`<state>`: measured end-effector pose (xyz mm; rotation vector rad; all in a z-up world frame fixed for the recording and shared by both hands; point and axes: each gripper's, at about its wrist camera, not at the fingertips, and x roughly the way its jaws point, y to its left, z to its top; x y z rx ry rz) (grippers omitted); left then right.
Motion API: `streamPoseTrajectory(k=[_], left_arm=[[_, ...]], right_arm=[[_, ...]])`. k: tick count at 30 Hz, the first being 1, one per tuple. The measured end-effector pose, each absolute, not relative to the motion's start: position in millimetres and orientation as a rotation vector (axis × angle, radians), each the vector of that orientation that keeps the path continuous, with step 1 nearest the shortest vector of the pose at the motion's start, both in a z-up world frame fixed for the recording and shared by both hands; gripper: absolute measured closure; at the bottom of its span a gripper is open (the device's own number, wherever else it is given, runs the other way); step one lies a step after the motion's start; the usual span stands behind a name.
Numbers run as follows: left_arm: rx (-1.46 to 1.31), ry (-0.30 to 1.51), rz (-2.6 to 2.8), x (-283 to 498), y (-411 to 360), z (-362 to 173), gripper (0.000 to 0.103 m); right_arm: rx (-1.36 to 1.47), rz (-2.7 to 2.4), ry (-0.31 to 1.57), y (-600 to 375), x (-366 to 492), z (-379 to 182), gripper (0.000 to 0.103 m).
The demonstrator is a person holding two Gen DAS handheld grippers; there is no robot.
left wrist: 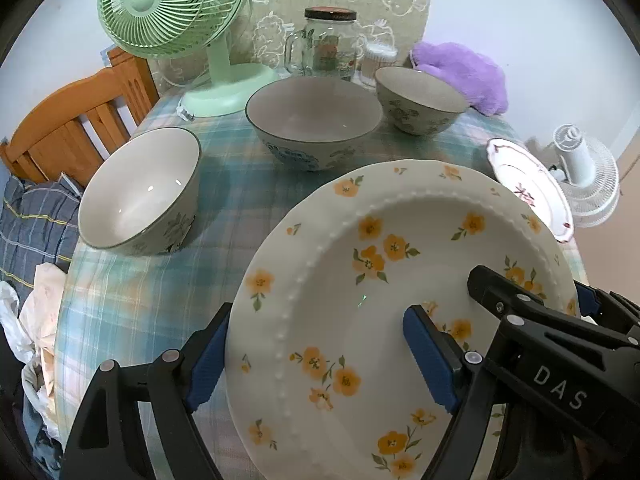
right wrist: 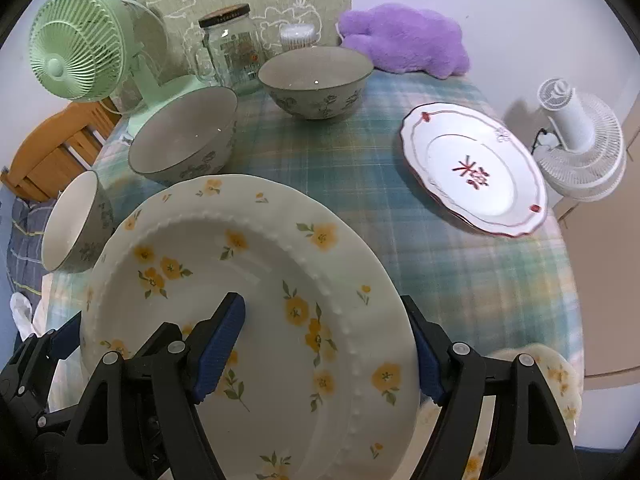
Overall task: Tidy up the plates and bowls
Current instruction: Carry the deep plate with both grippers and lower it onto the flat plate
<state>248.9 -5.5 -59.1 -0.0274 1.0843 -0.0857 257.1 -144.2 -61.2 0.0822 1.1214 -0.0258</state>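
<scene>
Gripping opposite rims of the yellow-flowered plate, the left gripper and right gripper hold it tilted above the tabletop, fingers clamped on it; three bowls stand beyond the plate, the red-trimmed plate to its right.

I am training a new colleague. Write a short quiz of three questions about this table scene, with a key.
1. How many grey ceramic bowls with floral prints stand on the checked tablecloth?
2. True or false: the clear glass jar has no lid.
3. Who holds the round white plate with yellow flowers: A) left only; B) right only; C) both?
Key: 1 three; 2 false; 3 C, left gripper and right gripper.
</scene>
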Motion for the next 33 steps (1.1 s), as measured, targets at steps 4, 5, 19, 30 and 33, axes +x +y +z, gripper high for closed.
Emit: streamPoseTrajectory(k=[4, 5, 19, 30, 33], left_arm=[[-0.027, 1.079, -0.12, 233, -9, -55, 0.02], [-0.023, 1.077, -0.13, 228, -10, -54, 0.02], [0.03, 1.074, -0.233, 182, -43, -48, 0.02], [0.036, 1.079, -0.227, 160, -103, -44, 0.02], [0.028, 1.08, -0.217, 155, -123, -45, 0.02]], right_arm=[[0.107, -0.063, 1.109, -149, 236, -54, 0.024], [0.114, -0.075, 1.106, -151, 230, -54, 0.024], [0.157, -0.188, 1.077, -182, 157, -47, 0.024], [0.156, -0.187, 1.075, -237, 134, -41, 0.024], [0.155, -0.18, 1.08, -256, 130, -40, 0.024]])
